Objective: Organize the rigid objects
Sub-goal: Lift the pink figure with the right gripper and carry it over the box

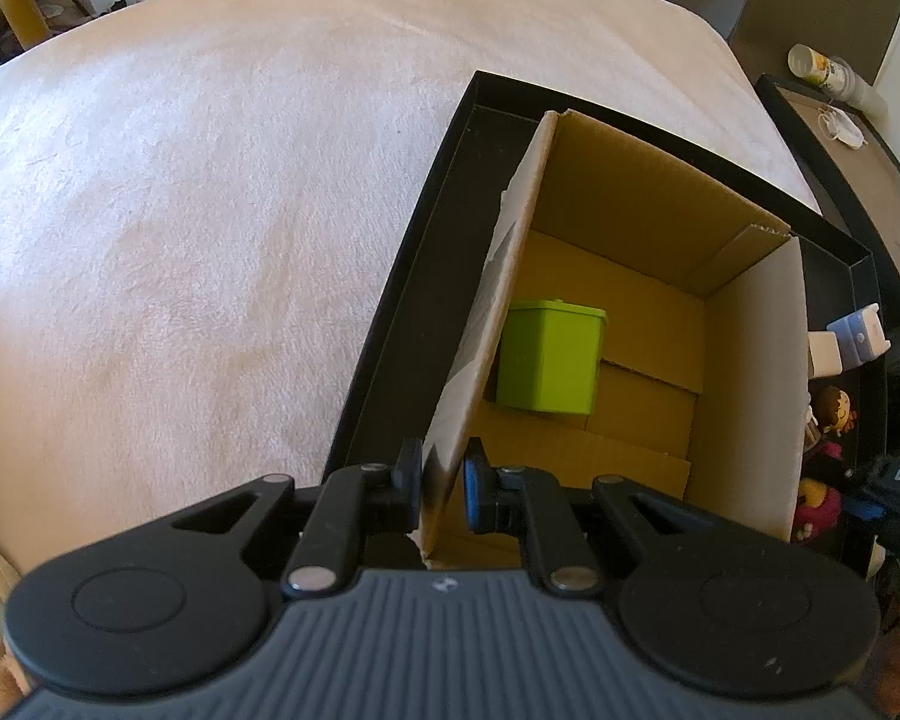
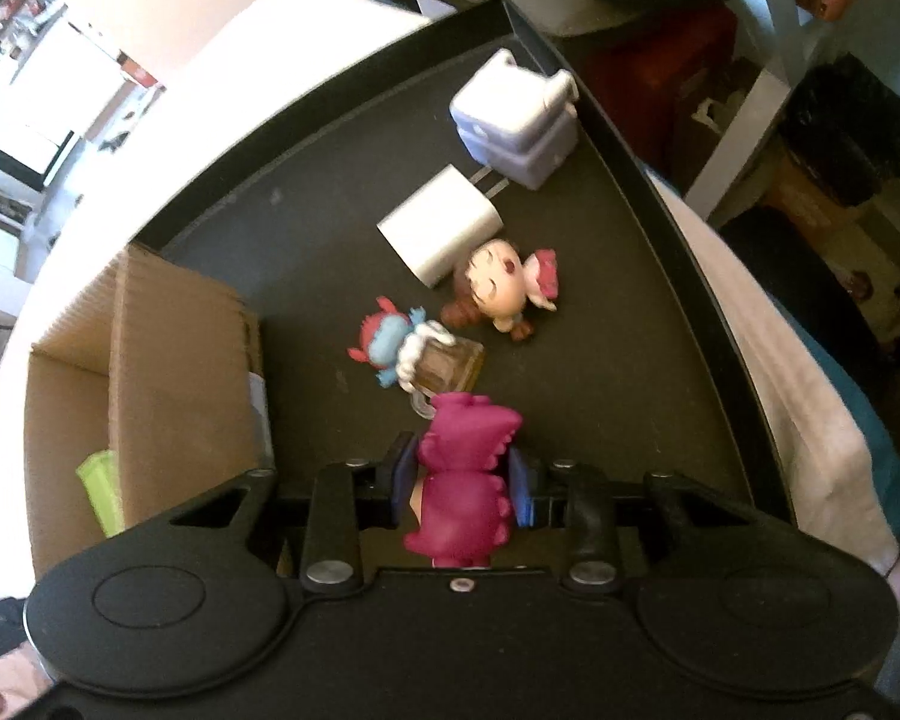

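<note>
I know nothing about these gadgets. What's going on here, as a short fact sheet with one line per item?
setting: black tray on a pale blanket
left tool: shut on the cardboard box's side wall
right tool: shut on the magenta dinosaur toy
in the box: green bin
loose on the tray: white charger, lilac-white block, doll figure, blue-red figure with mug

Bed (image 1: 210, 210) under pale fleece cover. Black tray (image 1: 390, 312) lying directly on it, near right edge. Rest of cover bare in left wrist view. Tray wall touching fleece along its left side.
</note>
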### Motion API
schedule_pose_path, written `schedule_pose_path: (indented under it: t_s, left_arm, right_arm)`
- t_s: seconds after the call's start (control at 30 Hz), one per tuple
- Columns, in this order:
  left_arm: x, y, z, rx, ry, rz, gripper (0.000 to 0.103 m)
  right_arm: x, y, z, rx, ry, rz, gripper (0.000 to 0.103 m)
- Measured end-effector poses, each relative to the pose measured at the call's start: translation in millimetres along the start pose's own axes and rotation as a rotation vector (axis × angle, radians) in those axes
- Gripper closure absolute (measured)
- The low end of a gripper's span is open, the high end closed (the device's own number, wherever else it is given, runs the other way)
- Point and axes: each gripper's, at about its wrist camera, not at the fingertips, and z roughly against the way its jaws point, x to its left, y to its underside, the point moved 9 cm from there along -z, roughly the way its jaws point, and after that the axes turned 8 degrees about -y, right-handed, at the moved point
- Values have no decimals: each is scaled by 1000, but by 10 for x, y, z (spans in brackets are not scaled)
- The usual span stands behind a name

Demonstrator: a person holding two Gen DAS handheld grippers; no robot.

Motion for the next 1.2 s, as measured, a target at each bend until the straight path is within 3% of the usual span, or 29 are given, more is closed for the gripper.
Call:
schedule_pose_path:
  t_s: [0.77,1.2]
  left_arm:
    - [9,-8,19,-7,6,0,91]
    - [-20,-41,24,-7,0,-12,91]
  right_arm:
    - [730,-351,536,-107,-184,7,71]
    - [1111,-391,541,-119,-207,48,71]
